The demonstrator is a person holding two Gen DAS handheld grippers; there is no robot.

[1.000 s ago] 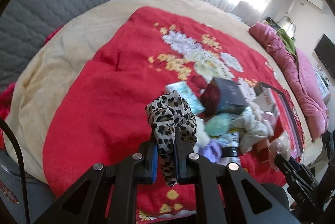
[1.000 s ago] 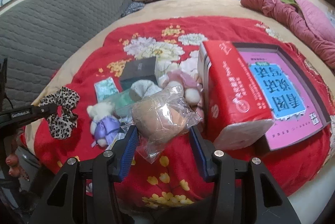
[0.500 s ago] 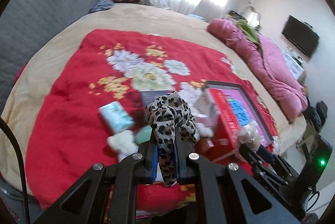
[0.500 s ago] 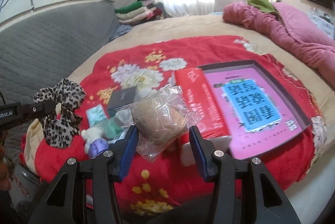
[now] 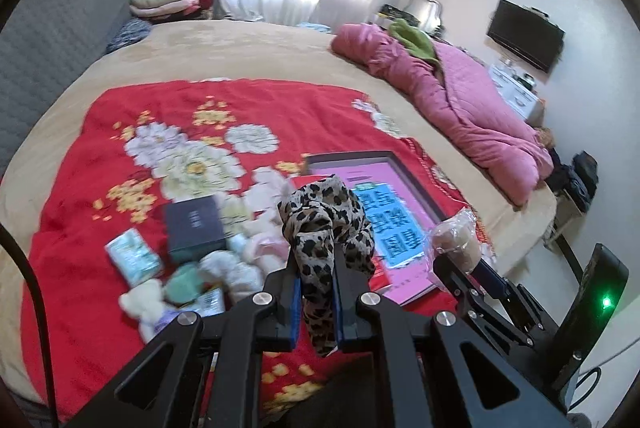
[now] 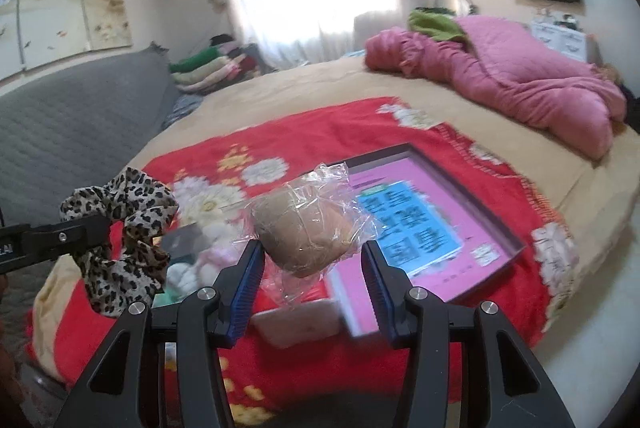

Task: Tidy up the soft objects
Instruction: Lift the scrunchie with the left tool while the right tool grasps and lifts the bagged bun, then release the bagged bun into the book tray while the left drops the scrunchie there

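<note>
Left gripper (image 5: 316, 278): jaws nearly closed, pinching a leopard-print scrunchie (image 5: 326, 228) between the blue pads; the fabric bunches above the fingertips and a tail hangs below them.
Scrunchie from the right wrist camera: the scrunchie (image 6: 124, 228) hangs clear of the bed at the left, clamped in the left gripper's black finger (image 6: 76, 234).
Right gripper (image 6: 312, 260): jaws spread wide, a brown soft ball in clear plastic wrap (image 6: 304, 228) sitting between the blue pads; the left pad touches the wrap, but whether the right pad touches it cannot be told.
Ball from the left wrist camera: the wrapped ball (image 5: 456, 238) sits at the tip of the right gripper, above the edge of the bed.
Bed: a red floral blanket (image 5: 168, 116) covers a tan sheet.
On the blanket: a pink tray (image 6: 492, 228) with a blue label, a dark box (image 5: 194, 224), a small teal packet (image 5: 134, 256), and a blurred heap of pale soft toys (image 5: 224, 268) beside them.
Far side: a rolled pink quilt (image 5: 460, 100) lies along the bed's edge.
</note>
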